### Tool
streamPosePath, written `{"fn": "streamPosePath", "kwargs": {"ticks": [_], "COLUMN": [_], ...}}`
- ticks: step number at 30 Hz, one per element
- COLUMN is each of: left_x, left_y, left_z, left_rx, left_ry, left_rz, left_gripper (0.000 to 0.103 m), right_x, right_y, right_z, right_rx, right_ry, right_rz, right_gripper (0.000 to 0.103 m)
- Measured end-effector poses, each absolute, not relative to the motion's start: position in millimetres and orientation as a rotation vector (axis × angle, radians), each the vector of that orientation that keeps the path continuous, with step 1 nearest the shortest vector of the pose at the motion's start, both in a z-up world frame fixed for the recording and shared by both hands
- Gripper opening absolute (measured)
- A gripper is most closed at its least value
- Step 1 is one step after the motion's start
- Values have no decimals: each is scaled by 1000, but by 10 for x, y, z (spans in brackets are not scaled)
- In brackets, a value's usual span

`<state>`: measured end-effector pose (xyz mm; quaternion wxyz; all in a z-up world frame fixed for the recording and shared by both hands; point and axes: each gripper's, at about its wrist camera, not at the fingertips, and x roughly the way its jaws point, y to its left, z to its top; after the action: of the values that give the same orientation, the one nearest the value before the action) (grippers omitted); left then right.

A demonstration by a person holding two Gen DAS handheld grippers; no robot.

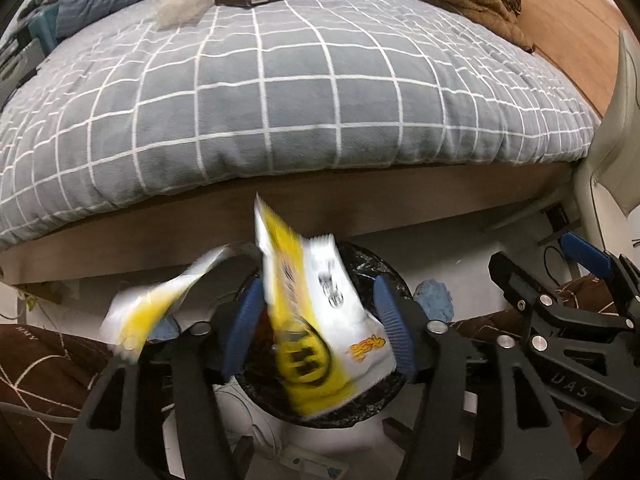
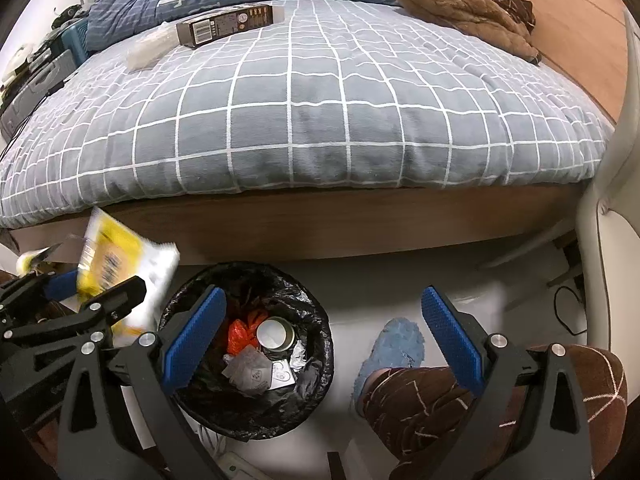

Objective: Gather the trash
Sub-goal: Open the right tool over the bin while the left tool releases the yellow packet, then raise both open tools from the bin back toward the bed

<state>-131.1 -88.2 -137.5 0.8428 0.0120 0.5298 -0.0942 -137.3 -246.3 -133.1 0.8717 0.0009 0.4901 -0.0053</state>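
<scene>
Two grippers near the black-lined trash bin (image 2: pixel 248 420), low centre. Left gripper (image 1: pixel 318 328) is spread, and the blurry yellow-white snack wrapper (image 1: pixel 320 320) sits loose between its fingers over the bin mouth. Right gripper (image 2: pixel 324 344) is wide open, holding nothing. Bed edge (image 2: pixel 320 220) runs just behind the rim.

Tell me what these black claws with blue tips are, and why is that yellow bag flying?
They are two grabbers that a person holds, each with its own camera. The left one's picture shows the left grabber open, with a blurry yellow snack bag between its blue fingers, above the black bin. The right grabber is open and empty; its picture looks into the bin, which already holds rubbish. Behind is a bed with a brown box lying on it.
</scene>
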Motion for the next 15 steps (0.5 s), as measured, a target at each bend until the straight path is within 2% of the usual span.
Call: {"fn": "streamPosePath", "kwargs": {"ticks": [6,15], "left_x": [-1314,-1348], "left_y": [-731,-576], "left_z": [-1300,-1101], "left_rx": [28,45], "left_ry": [1102,1064], "left_rz": [-156,-107], "left_gripper": [81,94], "right_x": [-1353,-1359], "right_y": [-2437,-2409], "right_z": [-1282,-1106], "right_rx": [-2,-24], "right_ry": [1014,979], "right_rz": [-10,-11], "right_gripper": [94,94]}}
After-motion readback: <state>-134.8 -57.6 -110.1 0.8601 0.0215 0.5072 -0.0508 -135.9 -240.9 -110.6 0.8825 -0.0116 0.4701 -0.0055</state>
